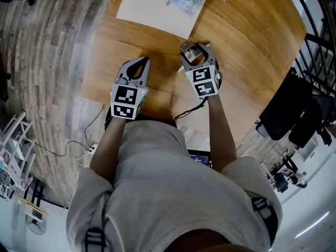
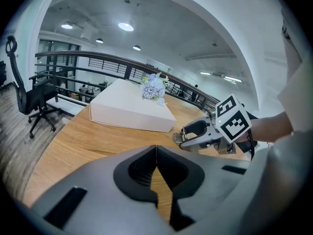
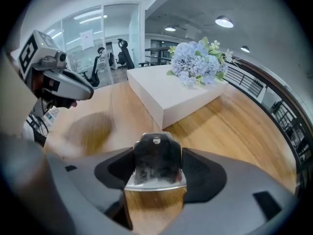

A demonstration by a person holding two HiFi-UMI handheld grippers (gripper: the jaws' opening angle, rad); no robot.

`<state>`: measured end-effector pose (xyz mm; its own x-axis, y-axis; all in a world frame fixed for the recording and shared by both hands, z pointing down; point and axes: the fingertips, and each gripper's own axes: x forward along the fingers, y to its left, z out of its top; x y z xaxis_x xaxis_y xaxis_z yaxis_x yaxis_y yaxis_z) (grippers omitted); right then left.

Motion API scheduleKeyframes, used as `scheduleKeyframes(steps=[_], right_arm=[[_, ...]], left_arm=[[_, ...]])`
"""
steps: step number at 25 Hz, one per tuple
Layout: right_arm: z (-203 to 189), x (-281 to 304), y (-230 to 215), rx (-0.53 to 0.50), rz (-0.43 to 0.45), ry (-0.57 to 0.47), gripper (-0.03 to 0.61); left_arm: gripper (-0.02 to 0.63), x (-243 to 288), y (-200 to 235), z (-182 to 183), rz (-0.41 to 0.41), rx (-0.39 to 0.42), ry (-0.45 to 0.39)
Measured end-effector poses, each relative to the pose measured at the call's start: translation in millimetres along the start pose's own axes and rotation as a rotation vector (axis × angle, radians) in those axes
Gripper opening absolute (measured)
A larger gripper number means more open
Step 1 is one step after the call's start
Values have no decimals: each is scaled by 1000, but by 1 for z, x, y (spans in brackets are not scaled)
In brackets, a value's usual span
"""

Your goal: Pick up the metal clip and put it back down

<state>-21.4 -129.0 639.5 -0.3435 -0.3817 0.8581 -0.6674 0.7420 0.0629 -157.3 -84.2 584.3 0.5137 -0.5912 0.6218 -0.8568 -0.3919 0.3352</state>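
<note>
The metal clip (image 3: 155, 164), silver with a dark scuffed face, stands on the wooden table (image 1: 252, 30) between the two fingers of my right gripper (image 3: 155, 156). The jaws stand wide and I see no pad pressing on it. In the head view the clip (image 1: 189, 48) shows at the tip of the right gripper (image 1: 196, 50), just short of the white box (image 1: 157, 7). My left gripper (image 1: 140, 63) rests to the left, jaws closed together with nothing in them. The left gripper view has the shut left gripper (image 2: 156, 153) in front and the right gripper (image 2: 188, 134) beyond it.
A flat white box (image 3: 171, 94) with a bunch of pale blue flowers (image 3: 198, 62) on it lies just behind the clip. The table's left edge is near my left gripper. An office chair (image 2: 29, 102) and a railing (image 2: 88, 67) stand beyond the table.
</note>
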Motion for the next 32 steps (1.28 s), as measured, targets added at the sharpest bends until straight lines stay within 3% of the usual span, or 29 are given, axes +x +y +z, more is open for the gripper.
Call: scheduleKeyframes(steps=[6, 15, 27, 32], right_arm=[[7, -3, 5, 40, -8, -15, 298], [51, -35, 23, 139, -65, -176, 298], [121, -112, 46, 342, -199, -467, 298], [138, -162, 56, 364, -285, -569, 298]], left_arm=[[25, -11, 9, 4, -15, 9, 3], [25, -32, 9, 29, -58, 54, -34], [25, -75, 2, 115, -154, 201, -201], [25, -104, -15, 140, -204, 261, -283]])
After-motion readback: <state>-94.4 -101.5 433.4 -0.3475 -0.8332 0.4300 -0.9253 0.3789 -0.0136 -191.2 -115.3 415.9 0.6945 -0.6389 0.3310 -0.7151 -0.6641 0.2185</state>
